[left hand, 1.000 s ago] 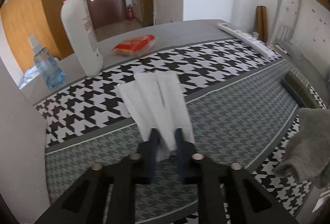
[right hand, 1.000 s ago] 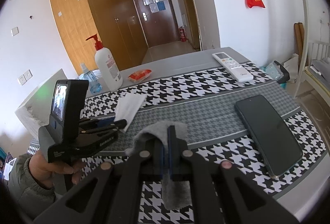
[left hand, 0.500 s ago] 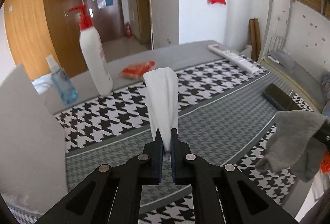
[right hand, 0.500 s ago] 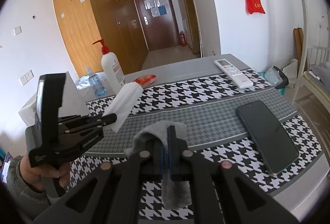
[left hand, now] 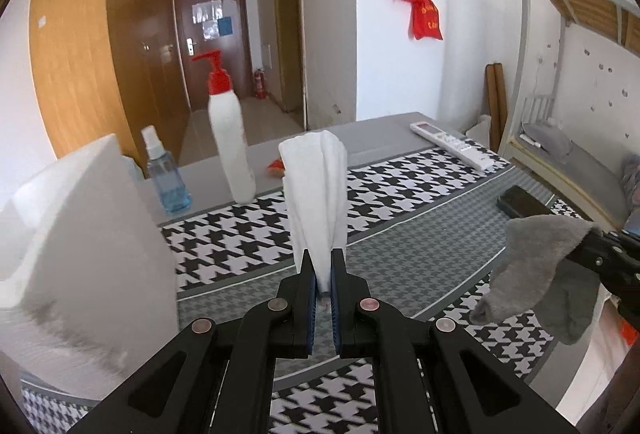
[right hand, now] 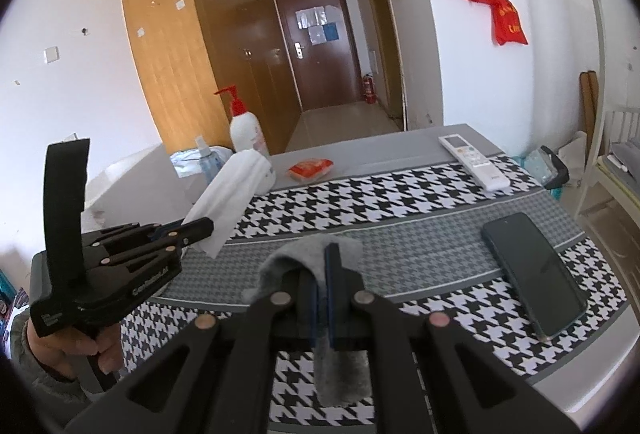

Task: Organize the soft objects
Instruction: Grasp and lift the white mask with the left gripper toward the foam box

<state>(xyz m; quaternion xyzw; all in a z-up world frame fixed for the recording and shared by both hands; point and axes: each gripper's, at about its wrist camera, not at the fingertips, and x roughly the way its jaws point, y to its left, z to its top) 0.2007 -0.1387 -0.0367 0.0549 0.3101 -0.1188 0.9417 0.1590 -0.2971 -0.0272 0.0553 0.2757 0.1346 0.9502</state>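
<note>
A folded white cloth (left hand: pixel 316 190) stands up out of the left gripper (left hand: pixel 323 266), whose two black jaws are pinched tight on its lower end; the cloth is lifted clear of the table and its rounded top fold points away from the camera. From the right wrist view the same white cloth (right hand: pixel 232 194) juts from the left gripper (right hand: pixel 200 228) above the near left part of the table, and a hand (right hand: pixel 68 350) in a grey sleeve grips the tool's handle at the lower left.

A soft grey sock-like cloth (right hand: pixel 316 254) is clamped in the right gripper (right hand: pixel 322 274), jaws fully closed on it, one end bunched over the fingertips and the other end hanging below them. In the left wrist view that grey cloth (left hand: pixel 536 270) droops from the right gripper (left hand: pixel 588 254) at the right edge, held above the table's near right corner.

Beneath both lies a black-and-white houndstooth table cover (left hand: pixel 400 186) with a grey band across its middle. Near the far left edge stand a white pump bottle with a red top (left hand: pixel 230 138) and, just beside it, a small clear blue spray bottle (left hand: pixel 166 174). A red snack packet (right hand: pixel 310 168) lies behind the white cloth. A white remote control (right hand: pixel 472 162) lies at the far right, and a dark smartphone (right hand: pixel 532 270) lies flat on the near right. A white foam box (left hand: pixel 76 230) sits against the table's left side
</note>
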